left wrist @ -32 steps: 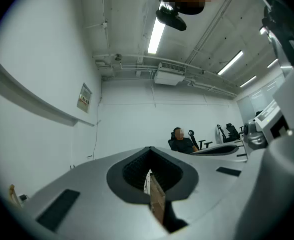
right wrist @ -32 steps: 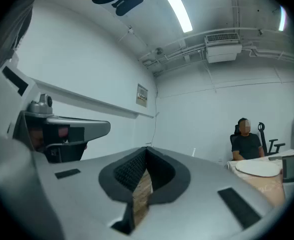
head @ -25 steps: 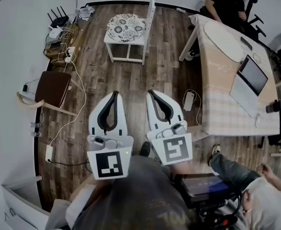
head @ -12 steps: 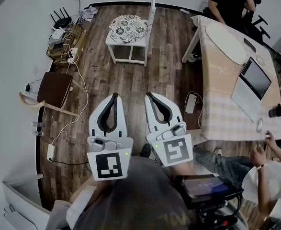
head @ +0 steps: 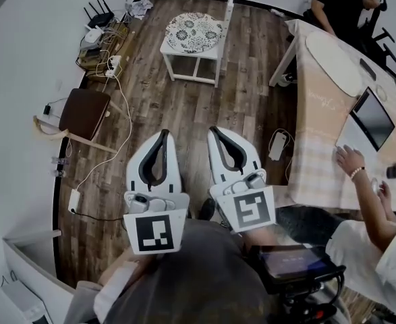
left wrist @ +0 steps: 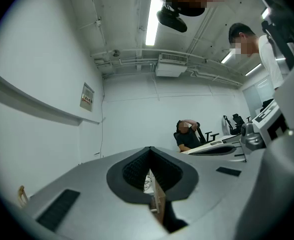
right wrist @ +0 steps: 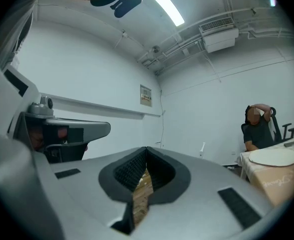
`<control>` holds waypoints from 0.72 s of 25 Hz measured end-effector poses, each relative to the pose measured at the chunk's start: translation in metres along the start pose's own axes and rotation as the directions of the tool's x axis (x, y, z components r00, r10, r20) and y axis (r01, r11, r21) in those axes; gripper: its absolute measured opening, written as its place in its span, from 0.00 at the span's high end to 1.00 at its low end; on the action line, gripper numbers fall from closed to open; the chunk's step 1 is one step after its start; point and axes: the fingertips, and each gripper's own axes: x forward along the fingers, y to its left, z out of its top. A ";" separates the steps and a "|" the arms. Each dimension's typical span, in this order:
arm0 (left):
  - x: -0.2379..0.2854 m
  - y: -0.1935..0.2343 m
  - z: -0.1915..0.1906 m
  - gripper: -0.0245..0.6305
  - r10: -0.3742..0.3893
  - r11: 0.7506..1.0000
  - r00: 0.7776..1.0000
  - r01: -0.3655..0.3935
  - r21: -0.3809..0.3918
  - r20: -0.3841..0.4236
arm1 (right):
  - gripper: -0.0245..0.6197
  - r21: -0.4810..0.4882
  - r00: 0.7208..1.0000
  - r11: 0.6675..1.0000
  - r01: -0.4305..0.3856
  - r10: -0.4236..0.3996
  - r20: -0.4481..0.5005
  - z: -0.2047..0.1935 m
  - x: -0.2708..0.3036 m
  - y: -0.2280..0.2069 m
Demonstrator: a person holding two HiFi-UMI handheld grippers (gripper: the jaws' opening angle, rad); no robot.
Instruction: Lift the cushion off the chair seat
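Since the earlier frame, white chair (head: pixel 191 54) and patterned cushion (head: pixel 194 32) appear further right in the head view, and a seated person's hand (head: pixel 349 159) now lies on the table (head: pixel 319 133). Left tongs (head: pixel 162 133) and right tongs (head: pixel 214 129): both closed, jaw tips together, nothing between them, held side by side over the wooden floor (head: pixel 184 113), well apart from the chair. Cushion: flat on the chair seat.

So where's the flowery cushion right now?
The cushion is near the top middle of the head view, lying on the white chair, left of the cloth-covered table.
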 end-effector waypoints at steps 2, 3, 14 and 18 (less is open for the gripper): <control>0.007 0.006 -0.001 0.95 0.010 1.000 1.000 -0.010 -0.002 0.004 | 0.95 -0.002 1.000 1.000 0.000 0.000 0.000 -0.001 0.007 -0.003; 0.011 0.008 -0.002 0.95 0.012 1.000 1.000 -0.012 -0.005 0.007 | 0.95 -0.002 1.000 1.000 0.003 -0.003 0.000 -0.003 0.011 -0.005; 0.097 0.056 -0.014 0.95 -0.026 0.999 1.000 0.026 -0.040 0.018 | 0.95 -0.022 0.998 0.999 0.048 -0.049 -0.033 -0.009 0.098 -0.036; 0.136 0.081 -0.014 0.95 -0.047 0.998 0.999 0.048 -0.045 0.024 | 0.95 -0.009 0.994 0.996 0.089 -0.090 -0.057 -0.005 0.142 -0.052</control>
